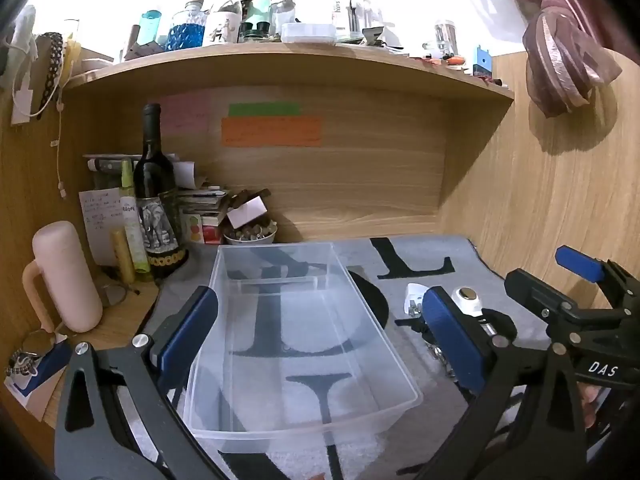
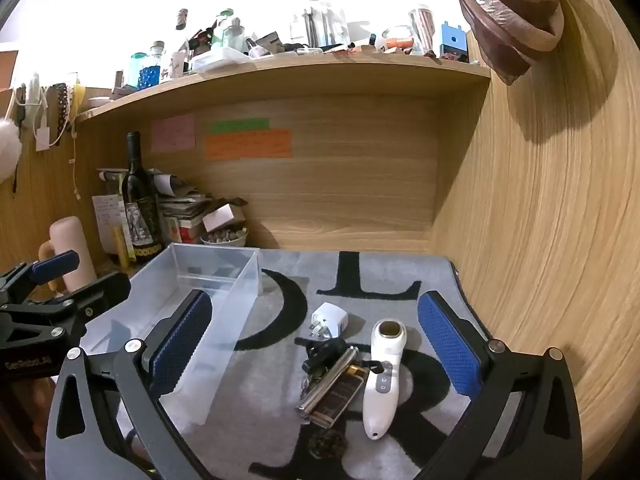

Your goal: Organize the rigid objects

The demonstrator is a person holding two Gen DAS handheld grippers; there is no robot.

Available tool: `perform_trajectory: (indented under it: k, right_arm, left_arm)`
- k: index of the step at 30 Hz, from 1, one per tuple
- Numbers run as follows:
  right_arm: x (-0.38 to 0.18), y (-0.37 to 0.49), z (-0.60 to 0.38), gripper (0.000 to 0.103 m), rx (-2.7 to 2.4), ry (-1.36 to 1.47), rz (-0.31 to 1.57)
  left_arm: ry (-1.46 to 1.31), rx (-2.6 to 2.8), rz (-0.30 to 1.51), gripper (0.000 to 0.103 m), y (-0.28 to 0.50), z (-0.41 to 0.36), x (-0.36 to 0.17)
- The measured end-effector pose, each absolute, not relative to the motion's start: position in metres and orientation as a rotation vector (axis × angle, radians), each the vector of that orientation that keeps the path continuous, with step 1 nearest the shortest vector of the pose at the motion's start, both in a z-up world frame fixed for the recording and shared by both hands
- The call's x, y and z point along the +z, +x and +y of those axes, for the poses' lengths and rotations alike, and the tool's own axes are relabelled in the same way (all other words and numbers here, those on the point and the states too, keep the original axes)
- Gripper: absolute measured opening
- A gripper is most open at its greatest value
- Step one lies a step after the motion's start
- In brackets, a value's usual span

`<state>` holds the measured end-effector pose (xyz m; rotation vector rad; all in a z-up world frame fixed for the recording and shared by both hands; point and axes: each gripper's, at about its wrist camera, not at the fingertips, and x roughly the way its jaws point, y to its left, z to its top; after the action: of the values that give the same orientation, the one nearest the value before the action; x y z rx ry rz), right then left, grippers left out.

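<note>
An empty clear plastic bin (image 1: 394, 354) stands on a grey mat with black letters. My left gripper (image 1: 324, 340) hovers over it, open, with one blue pad on each side of the bin and nothing held. To the bin's right lies a cluster: a white plug adapter (image 2: 330, 320), a white handheld device (image 2: 382, 376), a metal cylinder (image 2: 328, 380), a dark flat bottle (image 2: 340, 396) and black keys (image 2: 320, 350). My right gripper (image 2: 316, 340) is open above that cluster, empty. The adapter (image 1: 414, 300) and the device's head (image 1: 466, 300) peek past my left gripper's right pad.
At the back left stand a wine bottle (image 1: 154, 192), a pink flask (image 1: 66, 276), stacked papers and a small bowl (image 1: 250, 234). A cluttered shelf (image 1: 280, 56) runs overhead. A wooden side wall (image 2: 540, 240) closes the right. The mat (image 2: 380, 272) behind the cluster is bare.
</note>
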<state>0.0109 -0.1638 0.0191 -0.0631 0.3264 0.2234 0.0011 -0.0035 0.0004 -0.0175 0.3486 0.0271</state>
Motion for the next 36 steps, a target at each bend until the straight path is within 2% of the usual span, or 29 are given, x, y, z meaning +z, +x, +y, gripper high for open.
perform_trajectory:
  k: [36]
  right_arm:
    - [0.018,0.013,-0.160,0.103,0.228,-0.059,0.335]
  left_arm:
    - [-0.056,0.003,0.334,0.103,-0.001,0.004,-0.001]
